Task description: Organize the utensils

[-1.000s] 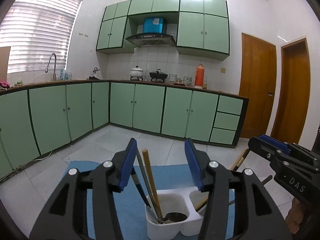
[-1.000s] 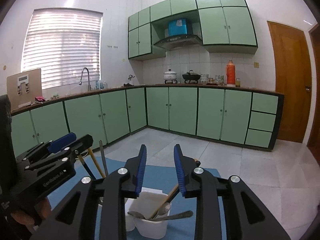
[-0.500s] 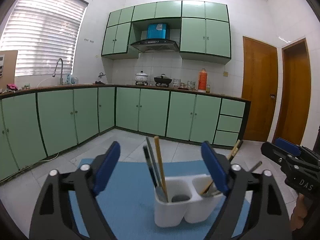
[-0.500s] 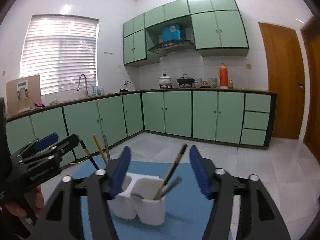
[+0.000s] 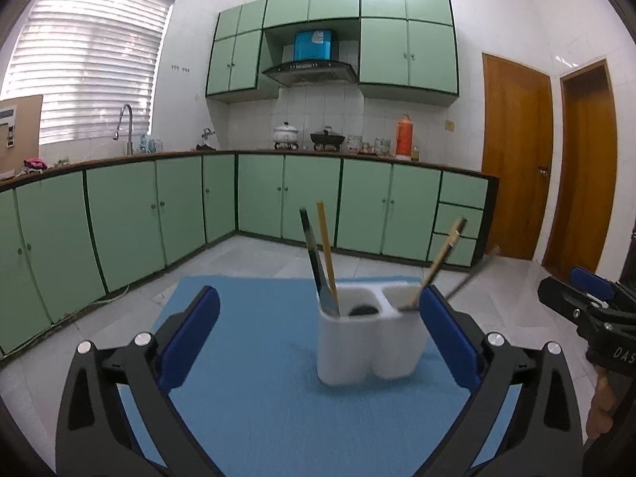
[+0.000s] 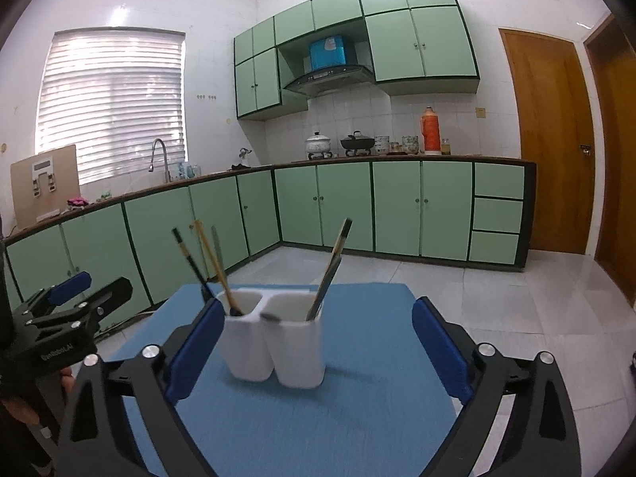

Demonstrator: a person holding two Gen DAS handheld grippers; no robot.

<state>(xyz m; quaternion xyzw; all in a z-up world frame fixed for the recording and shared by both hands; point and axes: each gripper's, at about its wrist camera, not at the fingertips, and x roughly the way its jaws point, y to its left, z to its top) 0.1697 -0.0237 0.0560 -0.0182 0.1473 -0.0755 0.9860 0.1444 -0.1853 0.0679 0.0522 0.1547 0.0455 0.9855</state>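
Left wrist view: left gripper (image 5: 318, 328) fingers wide apart, empty.
Right wrist view: right gripper (image 6: 318, 342) fingers wide apart, empty.
Centre: white holder (image 5: 367, 344) upright on blue mat (image 5: 278, 397).

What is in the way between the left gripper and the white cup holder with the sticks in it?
Nothing visible. The left gripper is open, and only bare blue mat lies between it and the white holder, which stands slightly toward its right finger.
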